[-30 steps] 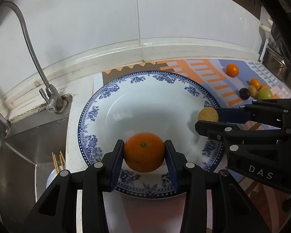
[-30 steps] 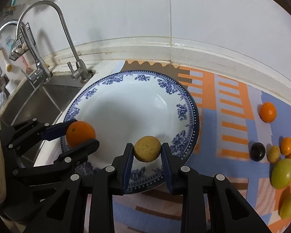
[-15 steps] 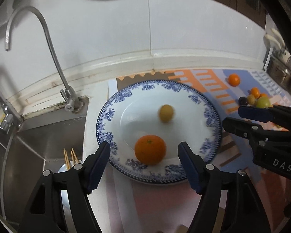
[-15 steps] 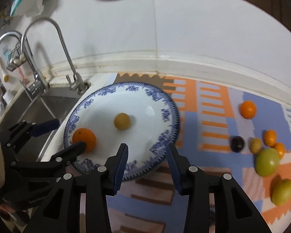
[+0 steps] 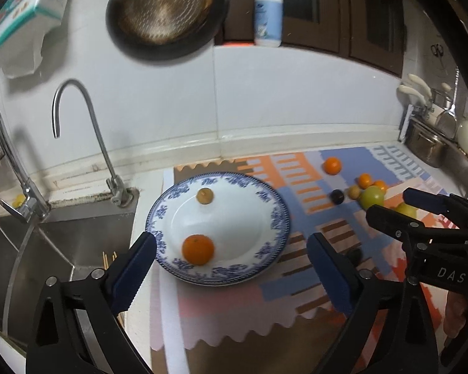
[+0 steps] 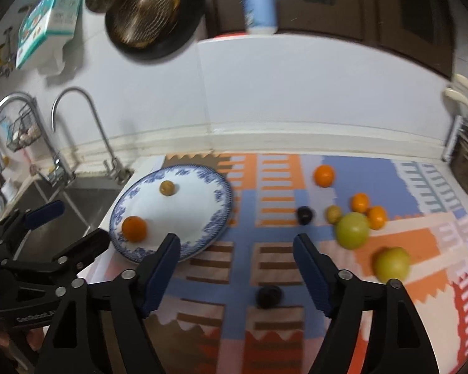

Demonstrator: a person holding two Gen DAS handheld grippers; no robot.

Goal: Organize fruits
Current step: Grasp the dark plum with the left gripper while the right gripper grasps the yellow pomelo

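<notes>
The blue-patterned plate [image 6: 224, 201] lies flat beside the sink [image 5: 62, 237] and holds two round fruits with no long axis: one orange [image 5: 198, 249] near its front rim, stem end up, and one small yellow-brown fruit [image 5: 205, 195] toward the back. On the patterned mat [image 6: 277, 187] lie three oranges, two green fruits, two dark fruits and what looks like one small yellowish fruit. The left gripper [image 5: 230, 271] and right gripper [image 6: 236, 272] have just been opening; both jaws stand wide, holding nothing.

I saw a curved faucet [image 5: 78, 131] beside the steel sink [image 5: 46, 249], a soap bottle [image 5: 268, 12] on the ledge, and a round pan [image 5: 162, 9] hanging above.
</notes>
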